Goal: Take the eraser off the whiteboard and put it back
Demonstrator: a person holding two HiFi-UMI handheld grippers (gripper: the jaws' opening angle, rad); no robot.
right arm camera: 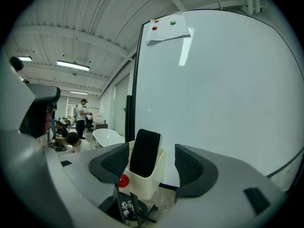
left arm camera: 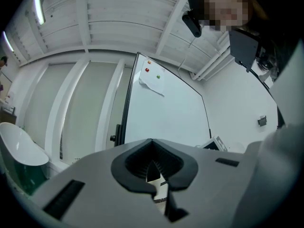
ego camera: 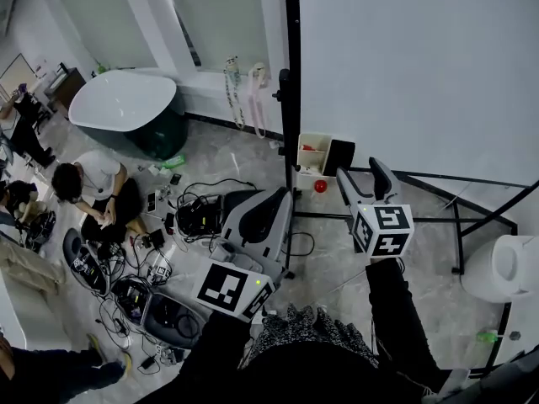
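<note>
Black rectangular eraser [right arm camera: 145, 152] stands in cream plastic holder [right arm camera: 151, 185] on the whiteboard [right arm camera: 213, 89], centre frame. Right gripper [right arm camera: 152, 165] fingers released, short of it. Left gripper [left arm camera: 153, 169] clenched, empty. Risk: fingers catching the holder rim, dislodging it.

eraser [right arm camera: 145, 152] base hidden in holder [right arm camera: 152, 180], whiteboard [ego camera: 421, 66] top cropped
</note>
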